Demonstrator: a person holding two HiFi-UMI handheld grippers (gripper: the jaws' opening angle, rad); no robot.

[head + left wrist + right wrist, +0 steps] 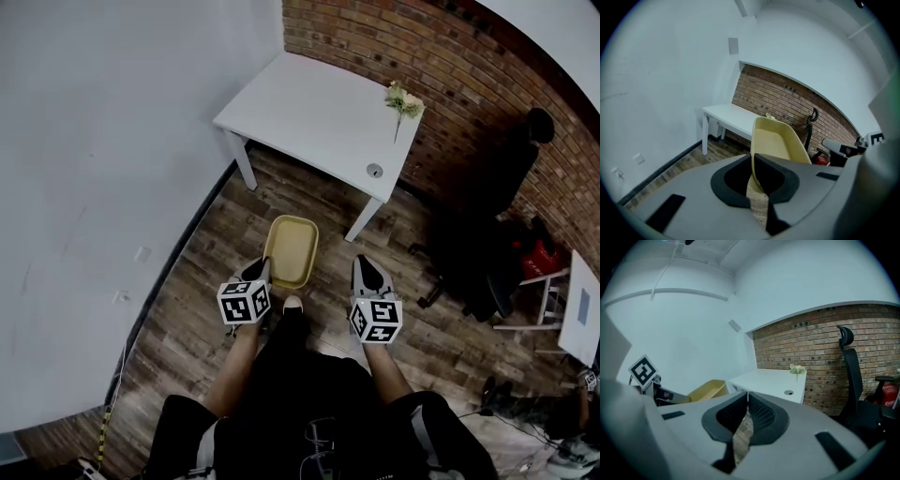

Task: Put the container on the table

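A shallow yellow container (291, 248) hangs above the wooden floor in front of the white table (309, 112). My left gripper (261, 274) is shut on its near left rim. In the left gripper view the container (776, 140) rises from the closed jaws of the left gripper (752, 161), tilted up, and it looks empty. My right gripper (364, 272) sits to the right of the container, apart from it. The right gripper (746, 397) has its jaws shut with nothing between them, and the container (708, 390) shows to its left.
A small bunch of flowers (403, 101) stands at the table's far right corner, near a round cable hole (374, 171). A black office chair (487, 216) and a red object (539, 253) are at the right by the brick wall (450, 66). A white wall is on the left.
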